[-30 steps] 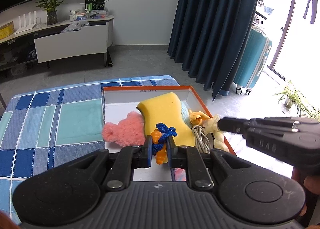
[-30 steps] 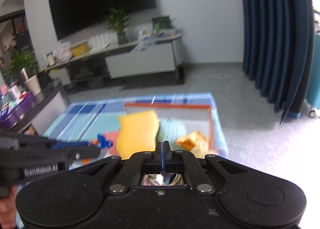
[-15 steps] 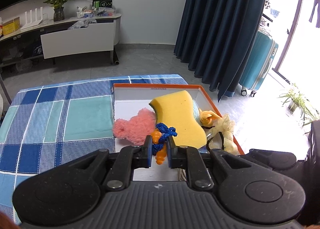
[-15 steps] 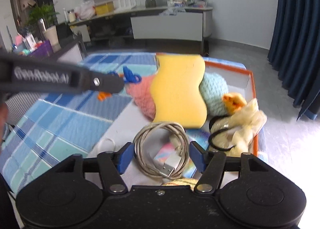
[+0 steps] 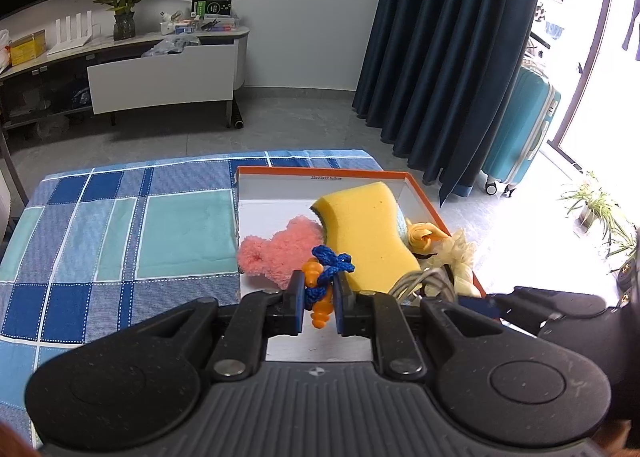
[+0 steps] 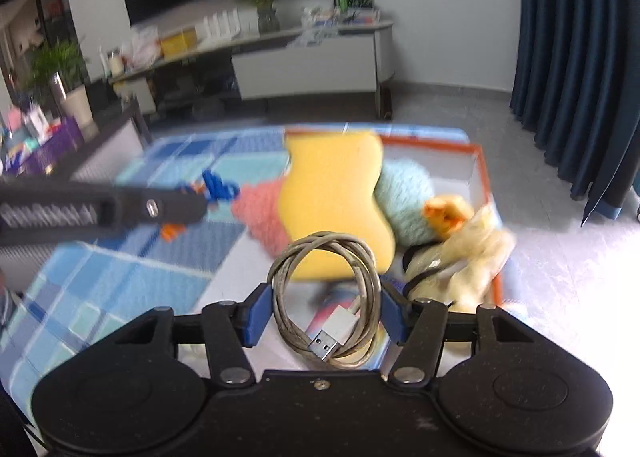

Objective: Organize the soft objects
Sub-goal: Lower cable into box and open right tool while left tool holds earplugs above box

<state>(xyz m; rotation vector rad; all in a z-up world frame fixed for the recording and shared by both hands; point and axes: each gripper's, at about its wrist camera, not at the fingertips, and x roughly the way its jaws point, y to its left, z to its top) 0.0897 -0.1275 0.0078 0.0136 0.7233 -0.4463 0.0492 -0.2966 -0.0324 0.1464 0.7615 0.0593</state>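
Lettering on left claw (image 5: 318, 303) blurs unreadable; it clenches knotted toy (image 5: 323, 281); right claw (image 6: 325, 313) gapes around cable (image 6: 325, 297).

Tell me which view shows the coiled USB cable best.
The right wrist view: the whole coiled cable and its plug sit between the open right hand-held gripper. The left wrist view catches only a few loops beside the yellow sponge.

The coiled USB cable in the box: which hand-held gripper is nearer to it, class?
Right. The right hand-held gripper is open with its fingers on either side of the coiled USB cable. The left hand-held gripper sits off to its left, shut on a blue-and-orange knitted toy.
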